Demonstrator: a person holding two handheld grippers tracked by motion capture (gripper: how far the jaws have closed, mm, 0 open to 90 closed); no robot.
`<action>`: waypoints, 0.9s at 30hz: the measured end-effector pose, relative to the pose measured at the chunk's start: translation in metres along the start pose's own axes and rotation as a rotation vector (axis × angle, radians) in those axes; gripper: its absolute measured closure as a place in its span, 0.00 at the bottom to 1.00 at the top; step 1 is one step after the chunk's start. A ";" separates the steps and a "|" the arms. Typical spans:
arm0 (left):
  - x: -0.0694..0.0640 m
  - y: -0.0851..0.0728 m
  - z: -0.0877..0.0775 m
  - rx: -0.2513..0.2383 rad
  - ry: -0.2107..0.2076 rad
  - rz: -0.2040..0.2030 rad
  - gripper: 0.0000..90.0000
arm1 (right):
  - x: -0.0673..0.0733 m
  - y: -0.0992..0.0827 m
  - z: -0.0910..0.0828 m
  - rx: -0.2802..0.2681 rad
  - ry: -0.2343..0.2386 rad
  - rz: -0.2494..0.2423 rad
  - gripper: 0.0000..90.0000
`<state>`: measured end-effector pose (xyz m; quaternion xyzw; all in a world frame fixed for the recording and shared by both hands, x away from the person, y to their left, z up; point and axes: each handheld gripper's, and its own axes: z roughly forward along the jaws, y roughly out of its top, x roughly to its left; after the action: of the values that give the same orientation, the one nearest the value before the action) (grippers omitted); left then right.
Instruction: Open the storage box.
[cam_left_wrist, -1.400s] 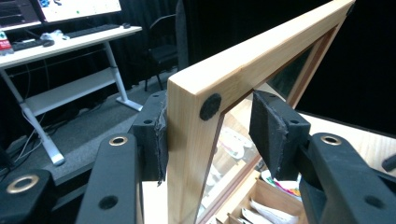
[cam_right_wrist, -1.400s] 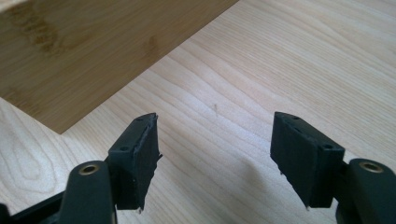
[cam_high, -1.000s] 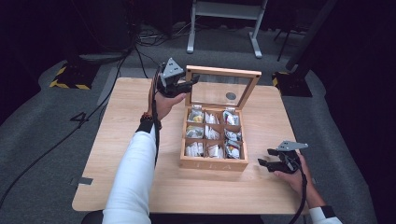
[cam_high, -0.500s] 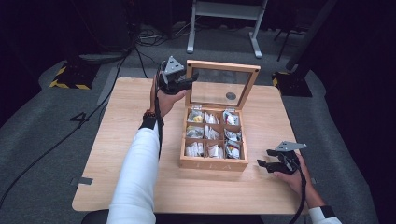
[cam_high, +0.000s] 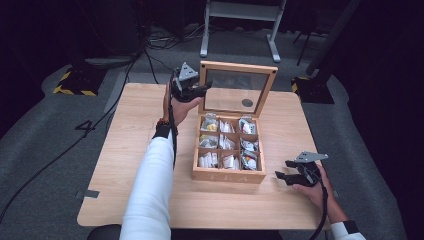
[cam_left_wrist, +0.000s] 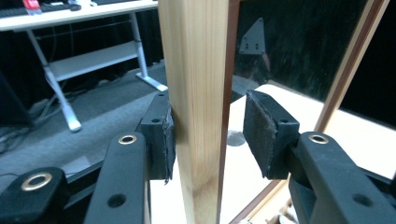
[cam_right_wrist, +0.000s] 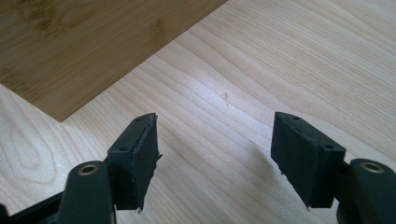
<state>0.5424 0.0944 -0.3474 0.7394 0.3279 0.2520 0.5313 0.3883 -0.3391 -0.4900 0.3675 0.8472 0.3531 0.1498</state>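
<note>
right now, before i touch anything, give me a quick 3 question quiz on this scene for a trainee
1. True or false: the box lid stands open.
2. How many compartments does the wooden box have?
3. The left claw straddles: A) the lid's wooden frame, B) a tea packet, C) the table edge.

Key:
1. True.
2. Nine, three by three.
3. A. One pad touches the frame and the other stands off it; the jaws have just been opening. The right claw is open over the table.
</note>
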 end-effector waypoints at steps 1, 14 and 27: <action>-0.001 -0.002 0.002 0.007 0.006 -0.002 0.61 | 0.000 0.000 0.000 0.001 -0.001 0.000 0.36; 0.003 -0.024 0.015 0.086 0.044 -0.005 0.63 | -0.001 -0.001 0.000 -0.005 -0.019 0.006 0.36; 0.011 -0.050 0.026 0.165 0.036 -0.031 0.62 | -0.001 -0.002 0.002 0.006 -0.012 0.006 0.37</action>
<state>0.5572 0.0974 -0.4023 0.7709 0.3684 0.2291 0.4663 0.3890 -0.3398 -0.4928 0.3727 0.8461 0.3491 0.1526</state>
